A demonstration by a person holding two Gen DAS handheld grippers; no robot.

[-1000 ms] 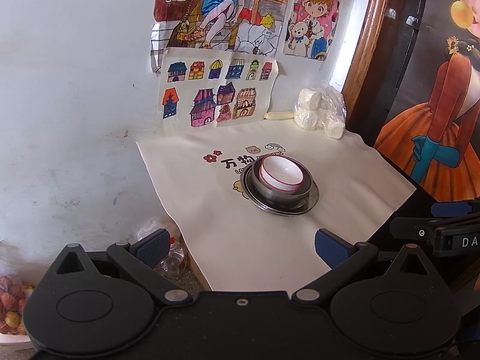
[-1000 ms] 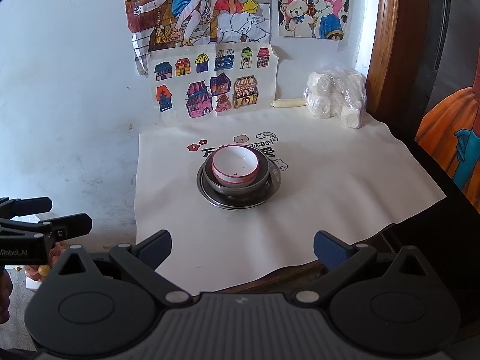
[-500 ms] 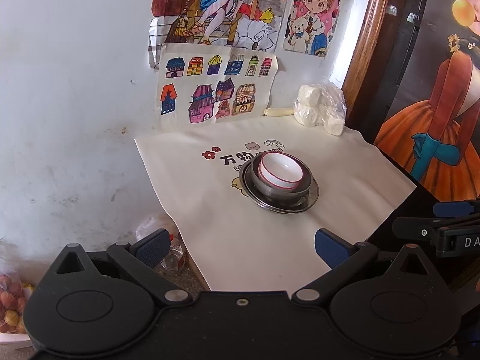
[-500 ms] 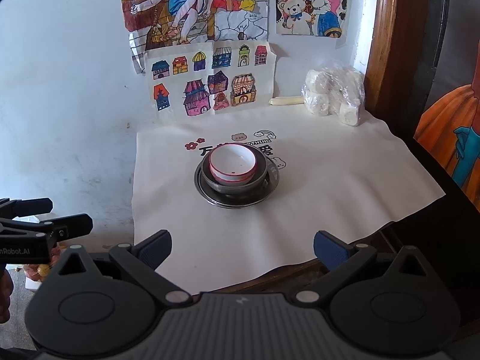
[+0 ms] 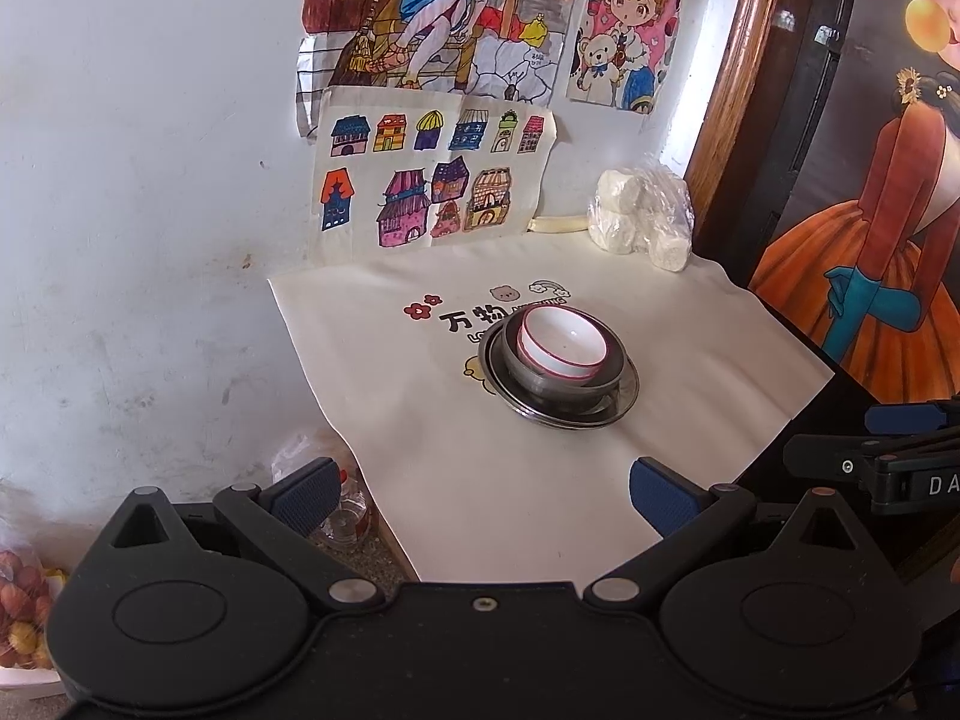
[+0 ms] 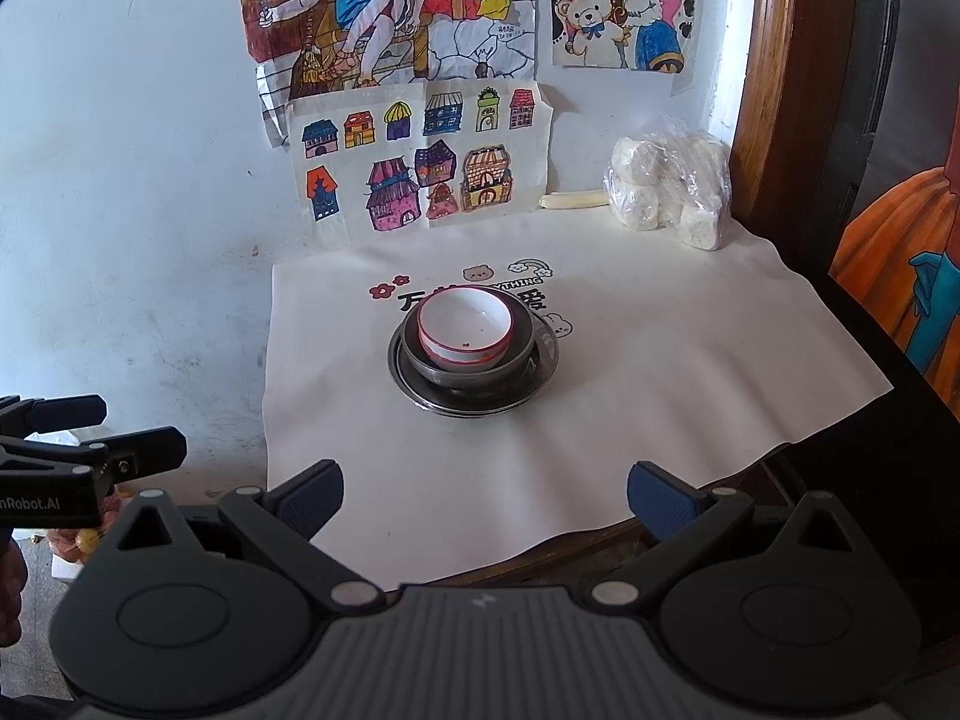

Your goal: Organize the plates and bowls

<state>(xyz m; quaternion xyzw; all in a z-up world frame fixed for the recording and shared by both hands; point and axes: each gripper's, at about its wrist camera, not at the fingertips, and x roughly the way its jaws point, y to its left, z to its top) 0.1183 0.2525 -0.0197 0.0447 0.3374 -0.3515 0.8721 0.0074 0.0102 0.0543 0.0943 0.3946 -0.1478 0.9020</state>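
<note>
A white red-rimmed ceramic bowl (image 6: 465, 327) sits nested in a grey metal bowl (image 6: 468, 369) on a round metal plate (image 6: 543, 381), mid-cloth (image 6: 660, 372), well ahead of both empty, wide-open grippers, left gripper (image 5: 480, 489) and right gripper (image 6: 483, 489).

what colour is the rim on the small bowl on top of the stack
Red: the white bowl has a red rim line and a red band lower down, clearest in the right wrist view.
</note>
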